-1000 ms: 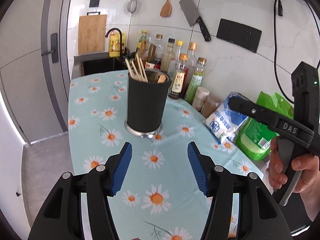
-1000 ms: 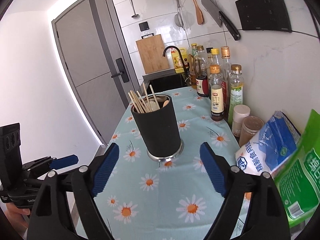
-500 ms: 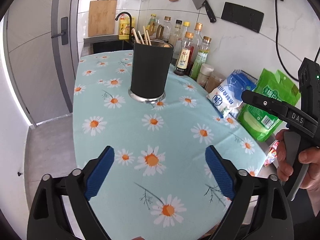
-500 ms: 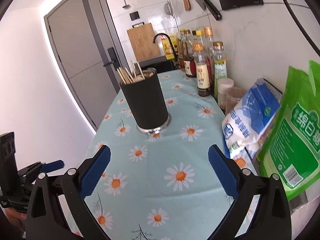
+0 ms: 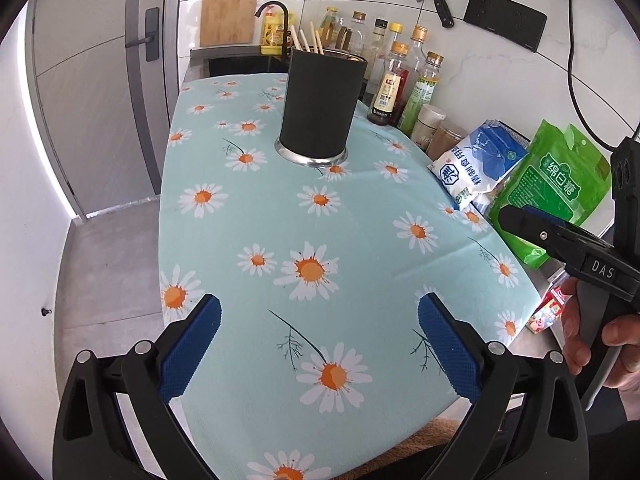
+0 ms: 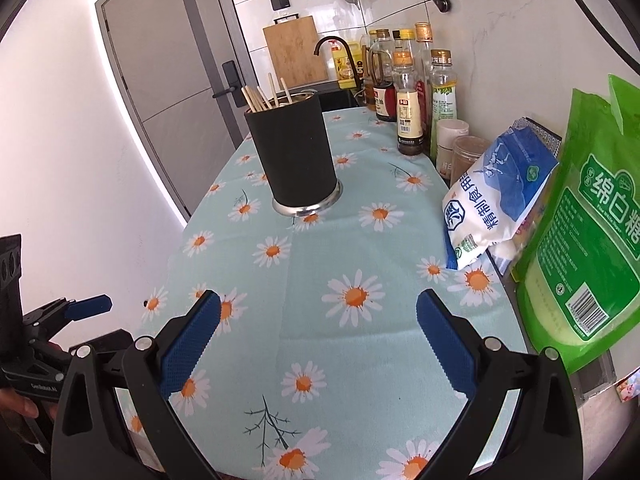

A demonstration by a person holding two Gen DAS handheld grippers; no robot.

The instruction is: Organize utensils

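Note:
A black cylindrical utensil holder [image 5: 320, 112] [image 6: 294, 156] with a steel base stands upright on the daisy tablecloth [image 5: 248, 216], far from both grippers. Wooden chopsticks [image 5: 306, 42] [image 6: 256, 98] stick out of its top. My left gripper [image 5: 319, 304] hovers over the near end of the table, its jaws still opening, with nothing between the blue pads. My right gripper [image 6: 318, 299] stands wide open beside it to the right, also empty. A hand [image 5: 592, 344] holds the right gripper's handle.
Sauce and oil bottles [image 6: 408, 108] line the wall behind the holder. A blue-white bag [image 5: 476, 164] and a green bag [image 6: 592, 248] lean at the right edge. A sink with a black tap [image 5: 276, 12] lies beyond the table. The floor [image 5: 104, 264] drops off to the left.
Both grippers have pulled back from the holder toward the near end of the table and sunk lower. Both sets of jaws have spread wider, the left one more.

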